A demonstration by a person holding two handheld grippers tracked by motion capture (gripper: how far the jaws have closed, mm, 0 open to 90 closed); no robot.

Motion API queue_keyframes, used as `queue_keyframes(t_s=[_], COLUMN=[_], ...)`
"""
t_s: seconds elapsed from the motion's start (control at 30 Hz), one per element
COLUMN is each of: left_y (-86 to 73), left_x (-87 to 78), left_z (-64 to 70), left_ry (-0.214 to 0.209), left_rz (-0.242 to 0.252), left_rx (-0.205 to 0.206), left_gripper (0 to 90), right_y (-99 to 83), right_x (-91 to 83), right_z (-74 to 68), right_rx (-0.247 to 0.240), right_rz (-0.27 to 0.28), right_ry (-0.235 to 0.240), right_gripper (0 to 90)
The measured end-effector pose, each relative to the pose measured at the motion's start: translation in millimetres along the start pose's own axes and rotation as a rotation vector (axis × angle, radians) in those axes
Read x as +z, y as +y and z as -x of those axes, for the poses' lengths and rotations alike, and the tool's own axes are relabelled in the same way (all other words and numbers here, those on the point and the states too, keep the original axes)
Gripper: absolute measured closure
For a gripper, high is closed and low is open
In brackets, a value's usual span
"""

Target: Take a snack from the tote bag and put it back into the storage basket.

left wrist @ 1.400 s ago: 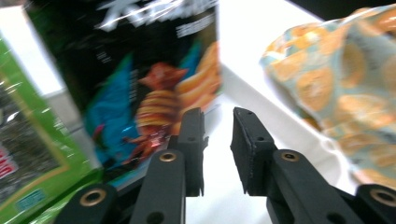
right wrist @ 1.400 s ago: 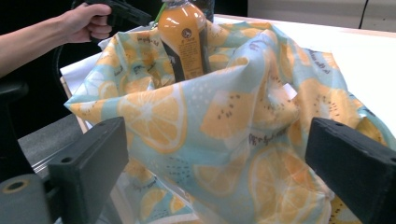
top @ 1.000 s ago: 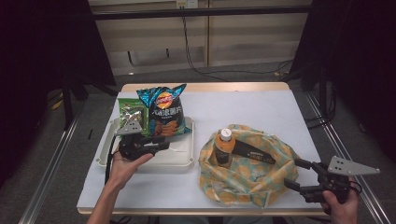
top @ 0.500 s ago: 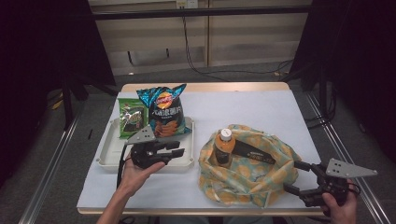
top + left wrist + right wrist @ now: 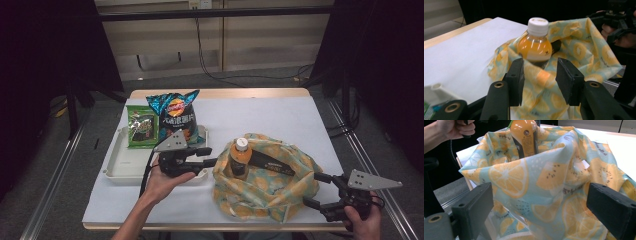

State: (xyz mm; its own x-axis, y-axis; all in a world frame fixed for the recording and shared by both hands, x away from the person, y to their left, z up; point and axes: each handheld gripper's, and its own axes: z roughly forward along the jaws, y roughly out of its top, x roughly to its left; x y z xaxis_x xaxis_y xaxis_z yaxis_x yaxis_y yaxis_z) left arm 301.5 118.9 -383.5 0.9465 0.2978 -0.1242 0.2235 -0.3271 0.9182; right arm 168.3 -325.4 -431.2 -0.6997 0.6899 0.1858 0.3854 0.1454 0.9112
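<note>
So far we have the orange juice bottle (image 5: 239,159) standing upright inside the fruit-print cloth bag (image 5: 265,187) at 5 o'clock on the counter (image 5: 260,117). Both tools are spread apart and empty: the left tool (image 5: 214,156) at the bag's 9 o'clock rim, the right tool (image 5: 317,189) at its 4 o'clock edge. Left to pack, we judge, are the chip bag (image 5: 176,115) and green snack packet (image 5: 141,132) on the white tray (image 5: 116,162) at 9 o'clock; nothing blocks either tool.

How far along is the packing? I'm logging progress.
Done: the orange drink bottle stands in the fruit-print bag. In hand: both open grippers, left and right, flank the bag. Left: chip bag and green packet sit on the tray.
</note>
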Motion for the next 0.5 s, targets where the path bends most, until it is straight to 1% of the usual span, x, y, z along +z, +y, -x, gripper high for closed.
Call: queue_keyframes(t_s=[0.13,0.17,0.2,0.23,0.33,0.47,0.5], left_y=[7.2,8.7,10.5,12.2,18.9,27.3,28.7], left_x=[10.4,11.8,13.9,15.0,21.6,30.2,32.8], left_z=[-1.3,-1.7,-2.2,-1.9,-0.6,-1.0,-2.1], left_ry=[-0.024,-0.019,-0.026,-0.017,-0.030,-0.028,-0.040], left_rz=[0.012,0.014,0.028,0.028,0.027,0.037,0.047], left_rx=[0.007,0.007,0.003,0.005,0.026,0.045,0.043], left_gripper=[56.6,55.4,55.3,55.2,55.2,54.8,54.3], right_y=[-0.1,-0.5,-0.4,-0.4,-0.3,-0.5,-0.5], right_x=[-0.7,-0.8,-0.8,-0.9,-0.9,-1.4,-1.8], right_z=[0.1,0.5,0.9,0.8,0.2,0.1,0.0], right_rx=[0.002,0.002,0.003,0.004,0.002,0.000,0.000], right_rz=[0.000,0.002,0.003,0.003,0.002,0.002,0.001], right_ry=[0.000,0.000,-0.002,-0.002,0.002,0.004,0.002], right_gripper=[6.4,6.4,6.3,6.3,6.2,6.0,6.0])
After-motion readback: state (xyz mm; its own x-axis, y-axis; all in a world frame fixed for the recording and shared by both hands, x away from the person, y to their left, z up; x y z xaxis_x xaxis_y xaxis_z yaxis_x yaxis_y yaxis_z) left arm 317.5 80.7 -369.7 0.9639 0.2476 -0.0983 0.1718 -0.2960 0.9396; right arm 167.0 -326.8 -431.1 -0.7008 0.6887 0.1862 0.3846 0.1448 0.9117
